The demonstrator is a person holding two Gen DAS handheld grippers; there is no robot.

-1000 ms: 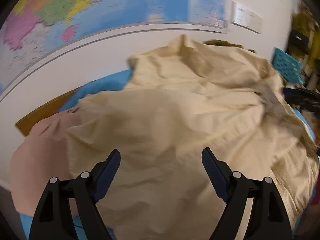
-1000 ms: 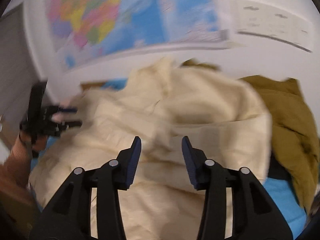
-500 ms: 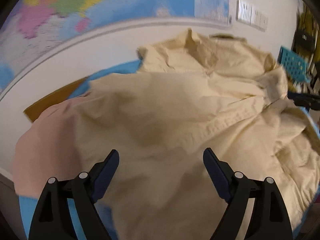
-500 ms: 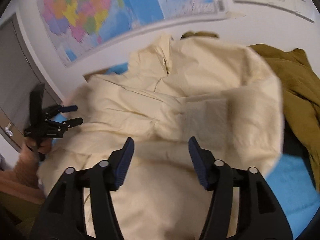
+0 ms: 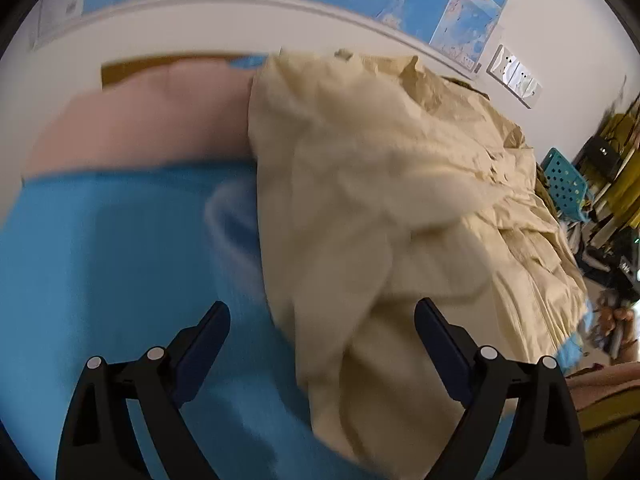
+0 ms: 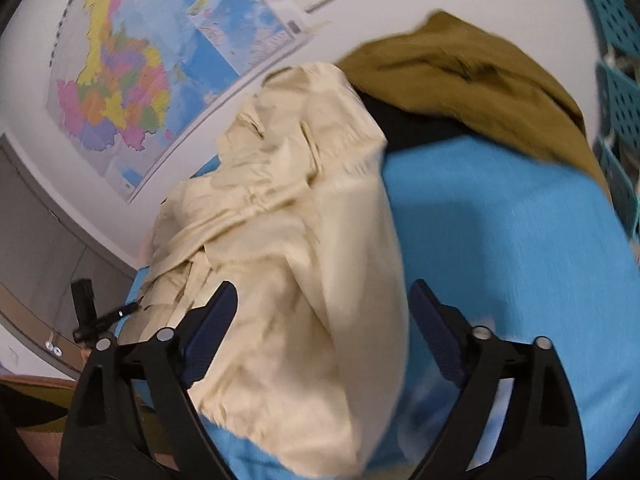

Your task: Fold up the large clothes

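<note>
A large cream garment (image 5: 380, 208) lies crumpled on the blue table cover (image 5: 100, 260). My left gripper (image 5: 322, 344) is open, with the garment's near left edge hanging between its jaws. In the right wrist view the same cream garment (image 6: 288, 240) runs from the wall down to the near edge of the blue cover (image 6: 500, 240). My right gripper (image 6: 322, 328) is open, its jaws spread around the garment's near right edge. Neither gripper pinches the cloth. The left gripper (image 6: 96, 320) shows small at the left.
A pink garment (image 5: 140, 120) lies at the back left against the wall. An olive-brown garment (image 6: 480, 80) is heaped over something black at the back right. Teal perforated crates (image 6: 620, 80) stand on the right. Maps (image 6: 120, 92) hang on the wall.
Both grippers have swung outward: the left to the garment's left edge, baring blue cover, the right to its right edge. The right jaws have opened wider. The garment has bunched into a narrower heap.
</note>
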